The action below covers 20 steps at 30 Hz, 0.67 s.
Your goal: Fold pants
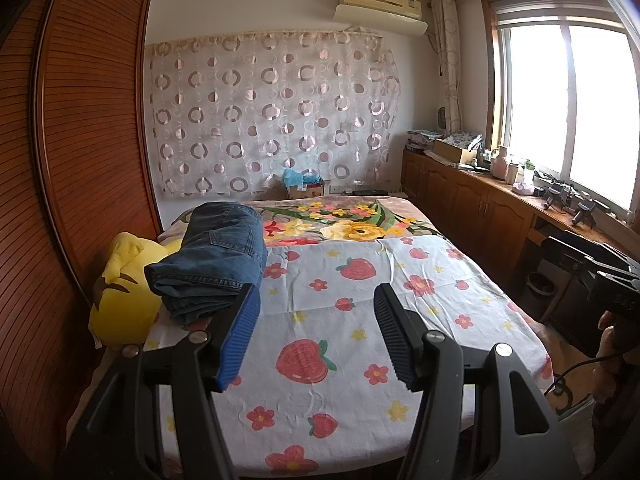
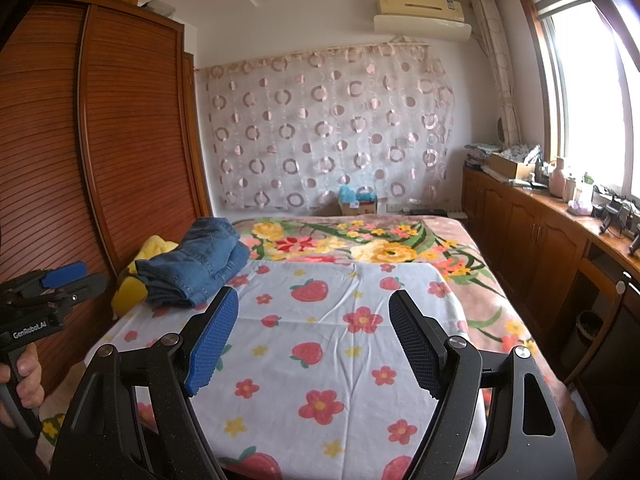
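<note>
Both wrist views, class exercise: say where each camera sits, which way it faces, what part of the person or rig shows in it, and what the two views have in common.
Left wrist: sits behind the open left gripper, facing along the bed toward the patterned curtain; the right gripper and its hand show at the right edge.
Right wrist: sits behind the open right gripper, facing the same way; the left gripper and its hand show at the left edge.
Shared: the folded jeans beside a yellow plush, the strawberry sheet, air conditioner and window.
</note>
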Available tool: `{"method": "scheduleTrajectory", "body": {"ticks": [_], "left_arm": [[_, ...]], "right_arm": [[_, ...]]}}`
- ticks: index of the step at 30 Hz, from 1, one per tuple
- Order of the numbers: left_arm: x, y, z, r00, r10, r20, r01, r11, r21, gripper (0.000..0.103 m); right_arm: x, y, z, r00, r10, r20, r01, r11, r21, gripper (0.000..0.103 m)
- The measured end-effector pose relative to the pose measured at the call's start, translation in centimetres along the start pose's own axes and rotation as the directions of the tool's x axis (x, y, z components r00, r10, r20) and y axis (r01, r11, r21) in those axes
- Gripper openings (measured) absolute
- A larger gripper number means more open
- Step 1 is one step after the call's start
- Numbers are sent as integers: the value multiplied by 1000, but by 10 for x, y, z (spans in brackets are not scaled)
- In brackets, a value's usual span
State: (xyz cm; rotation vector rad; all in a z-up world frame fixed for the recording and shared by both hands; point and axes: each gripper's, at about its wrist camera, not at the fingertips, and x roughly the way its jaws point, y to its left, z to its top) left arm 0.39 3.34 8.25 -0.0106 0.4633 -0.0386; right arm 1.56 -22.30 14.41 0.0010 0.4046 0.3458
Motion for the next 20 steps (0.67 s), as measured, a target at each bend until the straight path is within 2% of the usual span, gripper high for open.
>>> {"method": "scheduleTrajectory", "body": {"ticks": [20], "left_arm": [[0, -1, -1, 1000, -3, 1, 3, 1000, -2, 59]], "right_arm": [[2, 1, -2, 1000, -2, 1, 2, 1000, 2, 80]]}}
